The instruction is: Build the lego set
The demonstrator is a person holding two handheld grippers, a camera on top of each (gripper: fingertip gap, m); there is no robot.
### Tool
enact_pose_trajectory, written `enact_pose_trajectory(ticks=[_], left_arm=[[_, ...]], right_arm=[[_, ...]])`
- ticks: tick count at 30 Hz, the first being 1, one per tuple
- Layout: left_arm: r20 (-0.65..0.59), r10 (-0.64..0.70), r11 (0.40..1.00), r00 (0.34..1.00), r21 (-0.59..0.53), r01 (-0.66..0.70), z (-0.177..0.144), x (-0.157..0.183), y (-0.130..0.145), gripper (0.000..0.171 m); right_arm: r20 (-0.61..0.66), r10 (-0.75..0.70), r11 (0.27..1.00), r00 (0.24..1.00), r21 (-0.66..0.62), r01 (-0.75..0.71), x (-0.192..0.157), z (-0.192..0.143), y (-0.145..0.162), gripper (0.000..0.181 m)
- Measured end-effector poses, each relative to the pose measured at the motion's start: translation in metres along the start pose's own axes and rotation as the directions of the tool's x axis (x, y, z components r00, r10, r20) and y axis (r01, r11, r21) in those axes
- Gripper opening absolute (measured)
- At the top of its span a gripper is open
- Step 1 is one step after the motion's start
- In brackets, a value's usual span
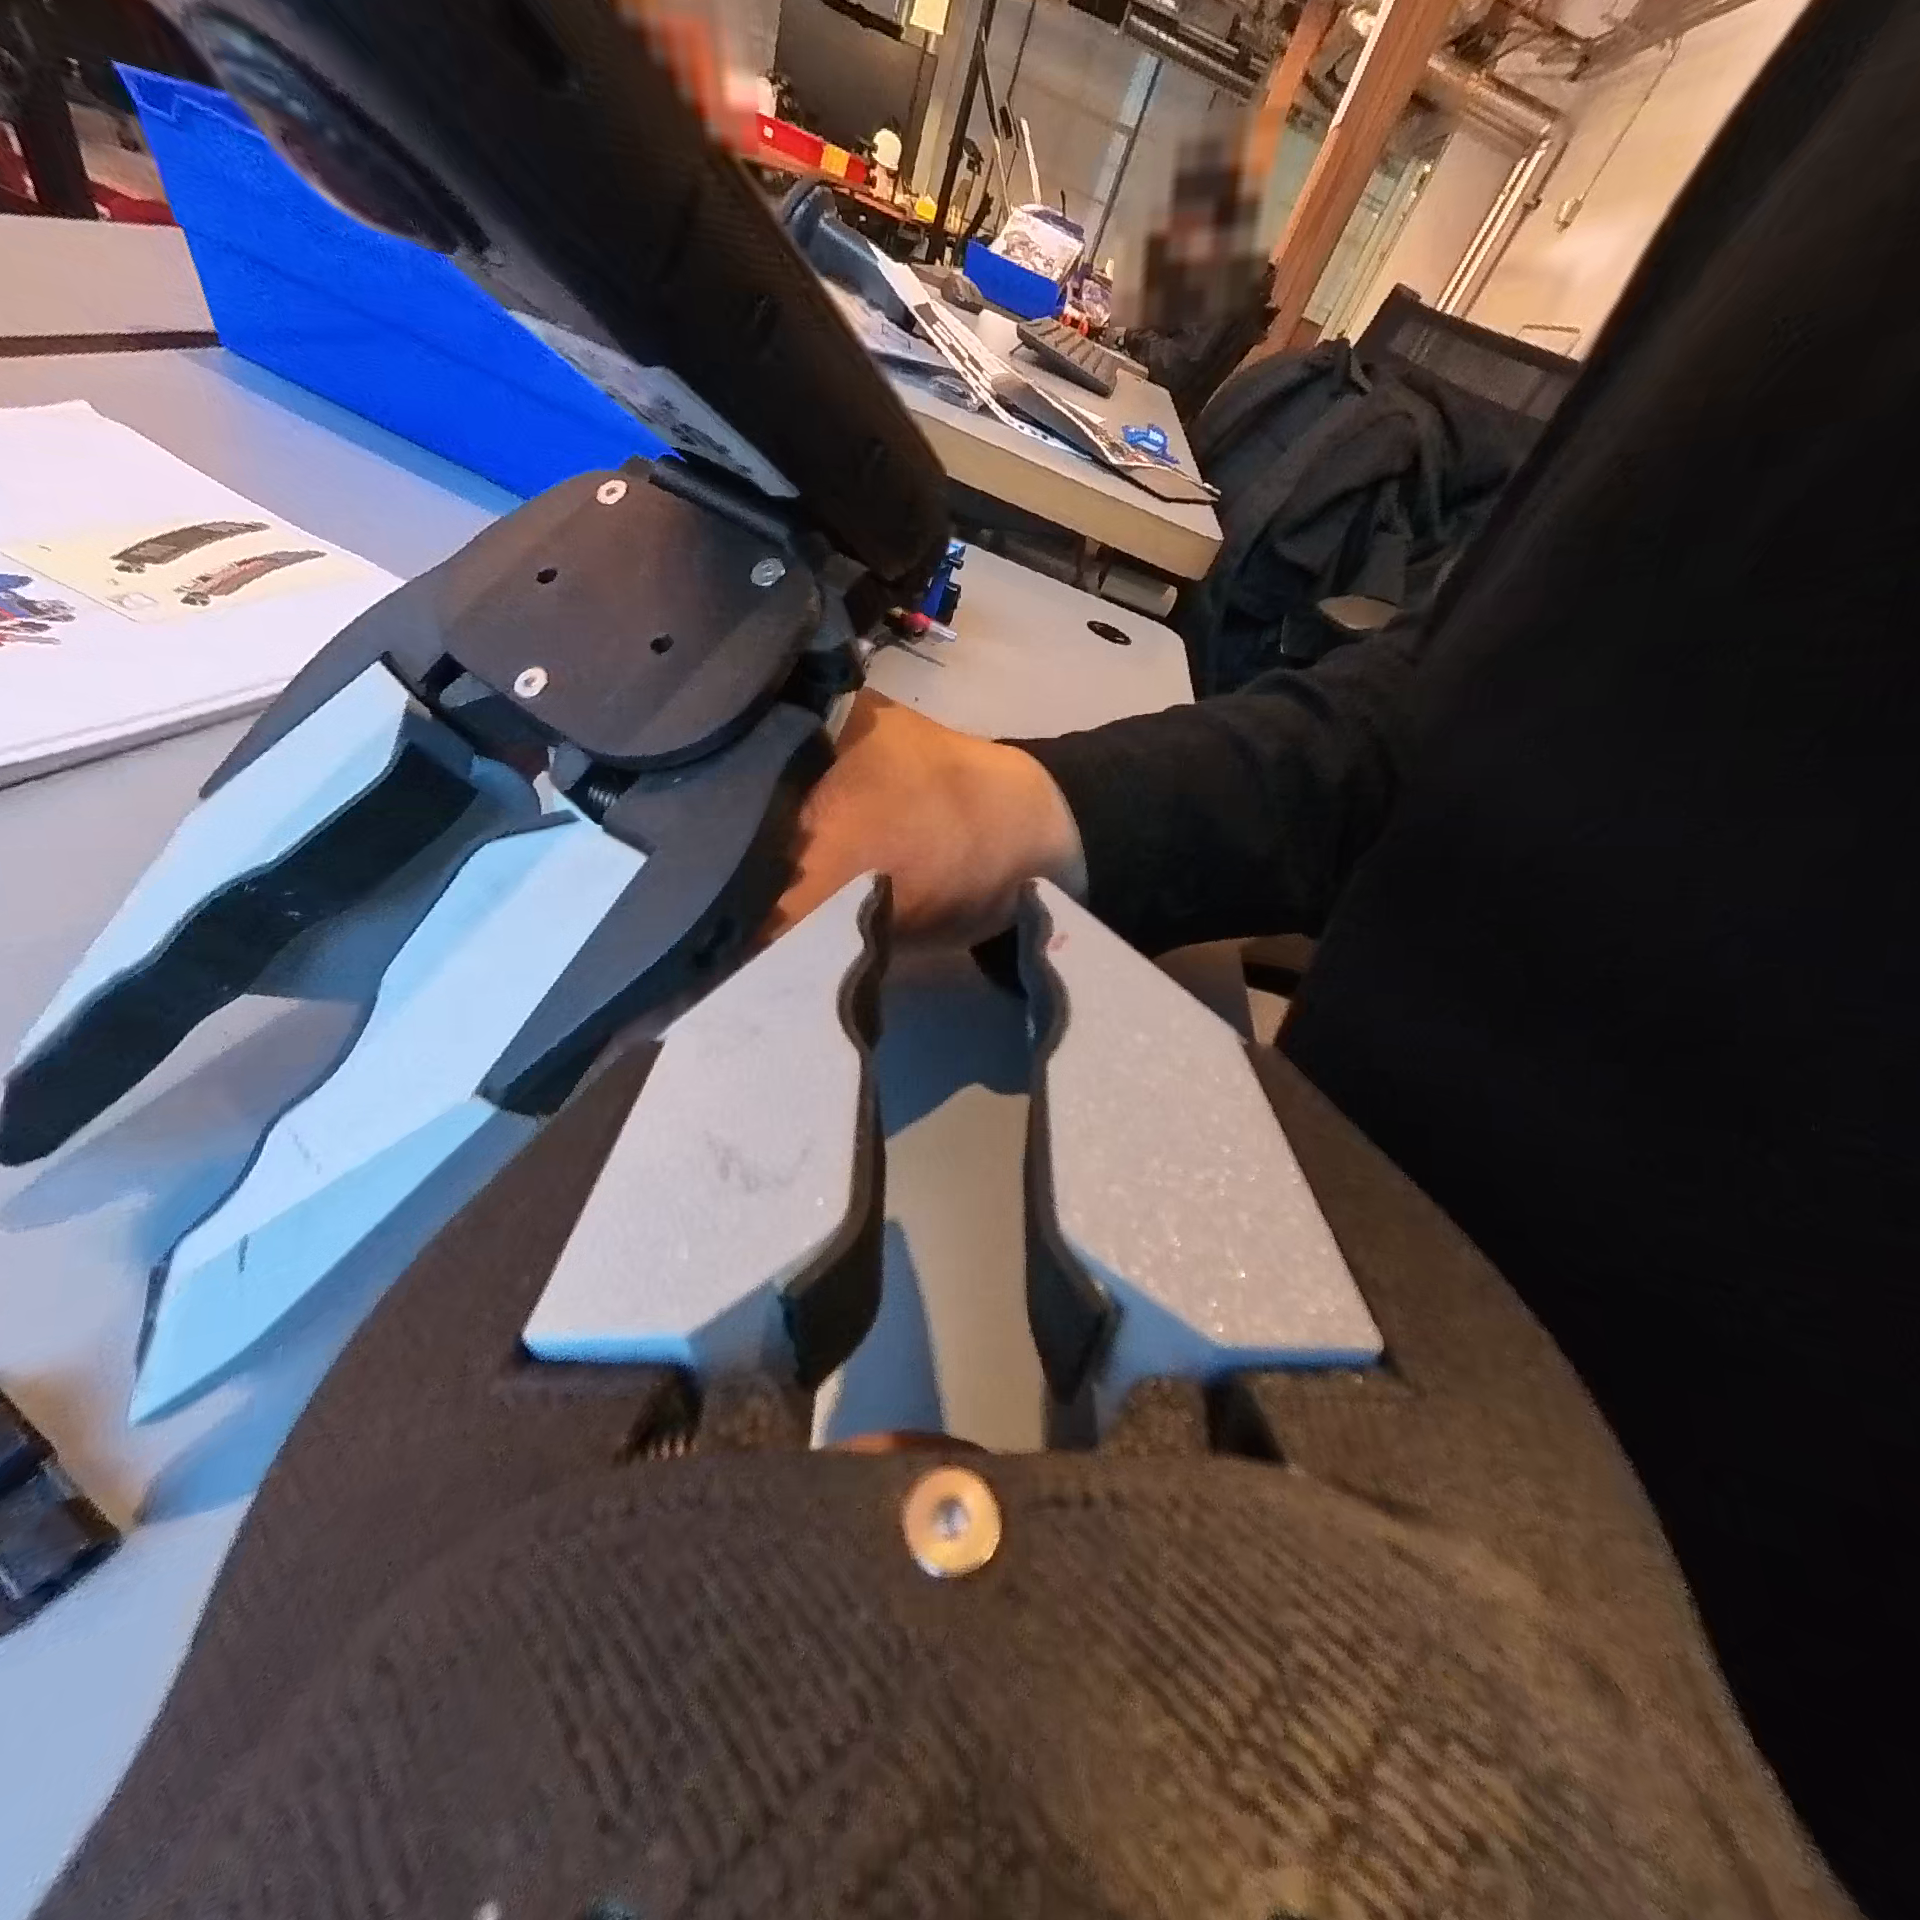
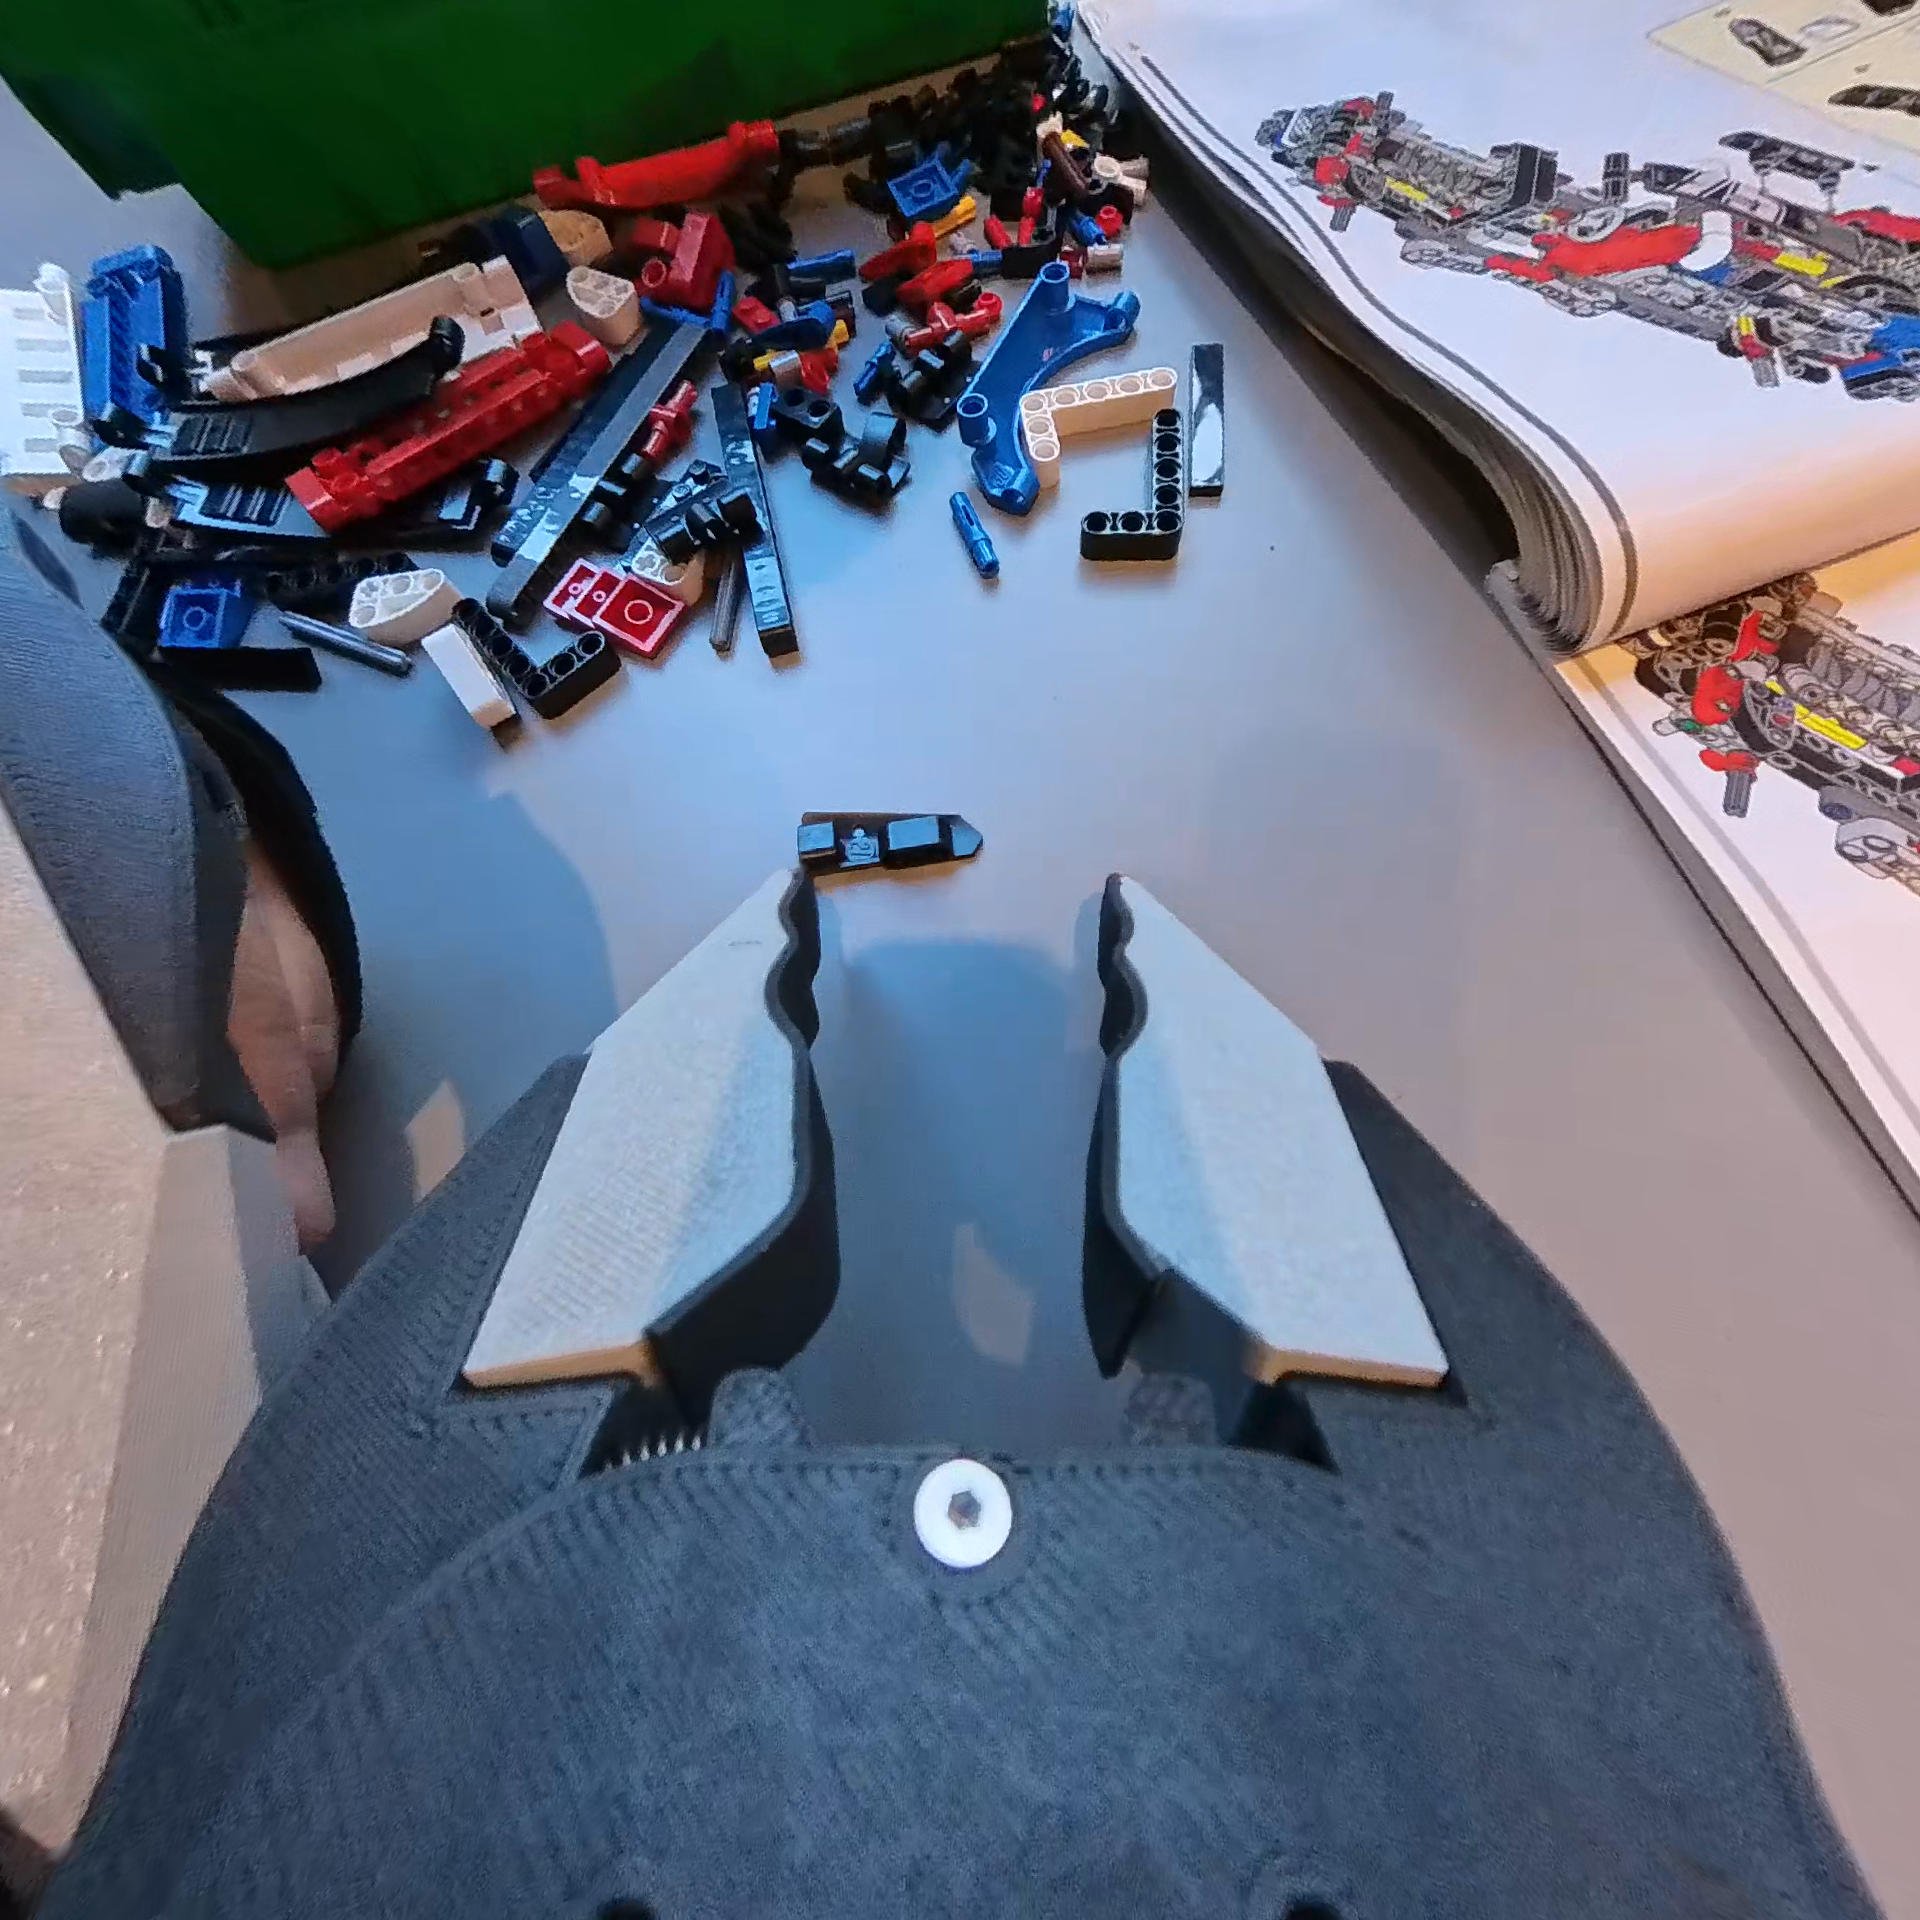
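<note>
In the right wrist view my right gripper (image 2: 956, 888) is open and empty, low over the grey table (image 2: 1195, 727). A small black lego piece (image 2: 888, 840) lies just beyond its fingertips, close to the left one. A pile of loose red, blue, black and white lego parts (image 2: 623, 364) is spread farther ahead. In the left wrist view my left gripper (image 1: 956, 914) is slightly open and holds nothing. It points at the hand (image 1: 914, 810) holding the right gripper (image 1: 78, 1268), which shows open at the left.
An open instruction booklet (image 2: 1558, 312) lies at the right and also shows in the left wrist view (image 1: 156, 582). A green bin (image 2: 520, 104) stands behind the pile and a blue bin (image 1: 364, 291) behind the booklet. A hand and sleeve (image 2: 281, 987) are at the left edge. About 15 cm separates my left fingertips from my right.
</note>
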State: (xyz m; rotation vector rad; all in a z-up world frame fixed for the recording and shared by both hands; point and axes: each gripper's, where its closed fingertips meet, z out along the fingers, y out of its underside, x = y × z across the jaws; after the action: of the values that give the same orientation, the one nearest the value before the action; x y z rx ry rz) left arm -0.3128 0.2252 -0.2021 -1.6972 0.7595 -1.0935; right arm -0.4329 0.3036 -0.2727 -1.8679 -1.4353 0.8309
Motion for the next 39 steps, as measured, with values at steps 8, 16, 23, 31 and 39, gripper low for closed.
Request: enact_pose_trajectory(ticks=[8, 16, 23, 31, 39], left_arm=[[0.019, -0.017, 0.999, 1.0, 0.049, 0.016, -0.009, -0.014, -0.009, 0.017], [-0.109, -0.022, 0.993, 0.994, -0.117, 0.009, 0.007, 0.011, 0.014, 0.027], [-0.225, -0.041, 0.982, 0.973, -0.187, -0.001, 0.003, 0.033, 0.025, 0.039], [-0.169, -0.077, 0.997, 0.983, -0.019, 0.075, -0.045, 0.027, 0.007, 0.04], [-0.113, -0.068, 0.998, 0.991, 0.001, 0.069, -0.058, 0.016, 0.009, 0.037]], right_arm=[[-0.004, 0.003, 0.999, 1.0, 0.036, -0.003, 0.005, 0.001, -0.008, 0.048], [-0.035, 0.004, 0.999, 0.999, 0.038, -0.002, 0.023, -0.003, -0.007, 0.049], [-0.012, 0.028, 0.999, 1.0, 0.046, -0.028, 0.012, -0.009, -0.005, 0.048], [-0.016, -0.091, 0.995, 0.996, -0.048, 0.09, -0.02, 0.014, -0.004, 0.049], [0.008, -0.202, 0.97, 0.979, -0.138, 0.201, -0.012, 0.022, 0.002, 0.029]])
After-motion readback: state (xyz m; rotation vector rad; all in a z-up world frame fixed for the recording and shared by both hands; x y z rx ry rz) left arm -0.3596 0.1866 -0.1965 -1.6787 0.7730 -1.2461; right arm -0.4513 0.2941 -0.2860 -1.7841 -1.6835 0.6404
